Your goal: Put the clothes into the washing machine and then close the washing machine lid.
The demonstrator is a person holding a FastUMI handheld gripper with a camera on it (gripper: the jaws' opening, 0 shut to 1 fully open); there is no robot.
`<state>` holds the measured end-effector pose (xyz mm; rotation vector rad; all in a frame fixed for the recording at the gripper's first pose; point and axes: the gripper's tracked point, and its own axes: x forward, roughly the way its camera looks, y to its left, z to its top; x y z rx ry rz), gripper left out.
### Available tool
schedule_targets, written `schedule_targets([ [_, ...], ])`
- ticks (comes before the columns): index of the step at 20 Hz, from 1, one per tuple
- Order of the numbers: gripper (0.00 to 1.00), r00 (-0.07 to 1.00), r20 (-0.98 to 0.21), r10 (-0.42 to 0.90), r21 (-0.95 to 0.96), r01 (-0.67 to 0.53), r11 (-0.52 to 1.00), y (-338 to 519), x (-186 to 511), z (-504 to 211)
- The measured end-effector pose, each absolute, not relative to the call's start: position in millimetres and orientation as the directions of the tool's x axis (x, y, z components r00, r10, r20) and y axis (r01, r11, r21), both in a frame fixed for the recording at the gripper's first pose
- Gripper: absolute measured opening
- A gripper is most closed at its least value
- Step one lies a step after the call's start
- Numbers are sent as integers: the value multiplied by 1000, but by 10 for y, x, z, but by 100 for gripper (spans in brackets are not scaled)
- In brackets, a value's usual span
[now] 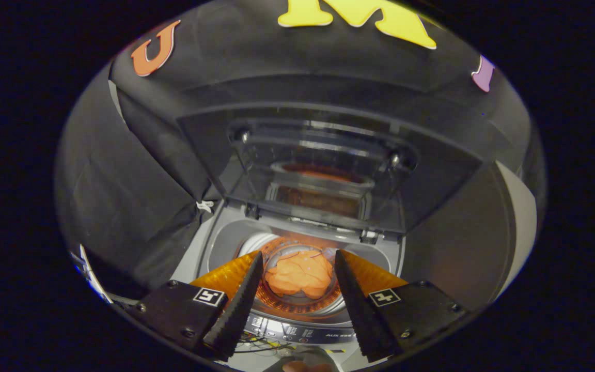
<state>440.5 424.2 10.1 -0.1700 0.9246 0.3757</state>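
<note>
The claw fingers, spread apart and empty, cover both flanks of the grey top-loading washing machine's drum. The crumpled orange cloth lies partly below the drum rim. Print on the control strip is too small to tell.

The gripper is being held with its two fingers spread wide apart, nothing being pressed between them, both being pointed forward and downward.
</note>
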Motion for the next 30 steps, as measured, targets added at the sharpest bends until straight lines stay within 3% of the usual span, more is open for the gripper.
schedule_targets([
  [15,87,680,-685,262,18,-344,939,4300,4747,1671],
  [30,87,661,-694,286,62,-341,938,4444,5475,1405],
])
